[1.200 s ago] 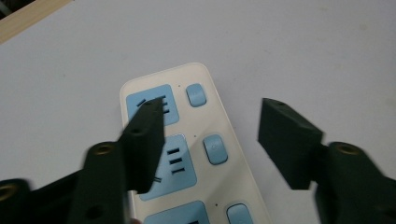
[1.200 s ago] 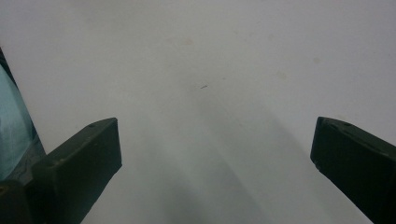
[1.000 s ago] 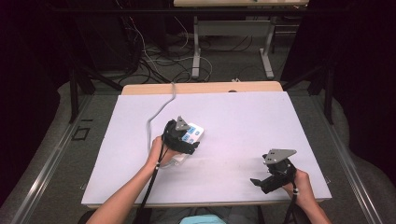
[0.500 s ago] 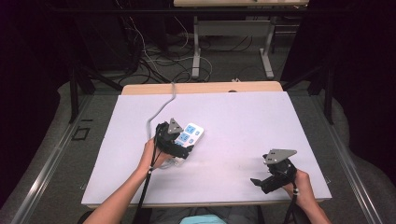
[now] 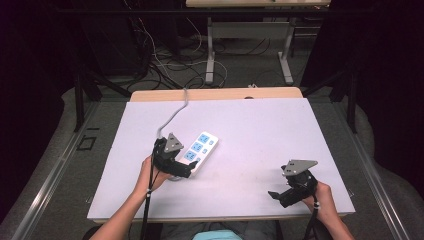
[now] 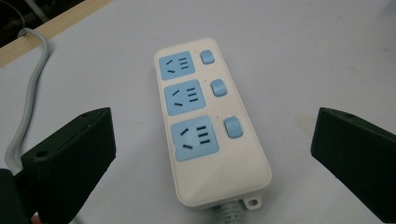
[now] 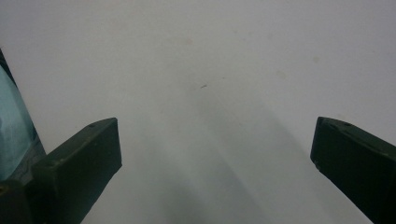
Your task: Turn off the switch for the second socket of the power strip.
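One power strip (image 6: 208, 126) (three sockets, three switches); two claws spread.

left gripper (image 5: 186, 169): black, grey triangular plate, black cable | right gripper (image 5: 280, 196): same | forearms bare

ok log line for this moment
left hand-held gripper open, over power strip | right hand-held gripper open, over bare table
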The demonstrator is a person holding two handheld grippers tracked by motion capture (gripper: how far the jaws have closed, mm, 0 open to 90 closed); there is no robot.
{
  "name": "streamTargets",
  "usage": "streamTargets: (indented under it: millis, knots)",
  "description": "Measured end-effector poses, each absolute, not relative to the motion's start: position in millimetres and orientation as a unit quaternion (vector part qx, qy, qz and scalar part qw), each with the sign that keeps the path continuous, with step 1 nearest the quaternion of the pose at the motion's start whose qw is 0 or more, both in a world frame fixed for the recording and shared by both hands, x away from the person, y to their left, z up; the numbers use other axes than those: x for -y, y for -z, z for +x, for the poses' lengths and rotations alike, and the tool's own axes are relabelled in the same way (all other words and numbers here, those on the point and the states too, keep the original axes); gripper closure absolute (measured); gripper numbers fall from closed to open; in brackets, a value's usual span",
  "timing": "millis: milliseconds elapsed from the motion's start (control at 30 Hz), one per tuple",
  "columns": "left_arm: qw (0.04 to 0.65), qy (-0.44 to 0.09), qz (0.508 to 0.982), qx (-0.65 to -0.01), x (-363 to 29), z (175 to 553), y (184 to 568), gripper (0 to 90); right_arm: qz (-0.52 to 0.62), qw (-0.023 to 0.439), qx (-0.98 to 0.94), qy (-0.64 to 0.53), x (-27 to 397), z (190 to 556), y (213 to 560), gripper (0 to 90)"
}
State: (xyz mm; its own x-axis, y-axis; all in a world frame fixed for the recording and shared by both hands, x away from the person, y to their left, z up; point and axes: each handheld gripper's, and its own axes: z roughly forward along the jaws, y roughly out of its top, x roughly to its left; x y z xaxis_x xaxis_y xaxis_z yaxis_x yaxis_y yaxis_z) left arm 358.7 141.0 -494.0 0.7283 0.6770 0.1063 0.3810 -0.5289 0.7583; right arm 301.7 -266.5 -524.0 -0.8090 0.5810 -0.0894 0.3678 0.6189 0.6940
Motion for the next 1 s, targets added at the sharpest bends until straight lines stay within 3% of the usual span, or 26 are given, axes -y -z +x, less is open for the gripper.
streamTargets:
  millis: [1000]
  knots:
    - [0.357, -0.208, 0.838, -0.356, -206.1, 321.7, 508.1, 0.0, 0.271, 0.152, -0.885, -0.346, 265.5, 301.2, 524.7, 1.1]
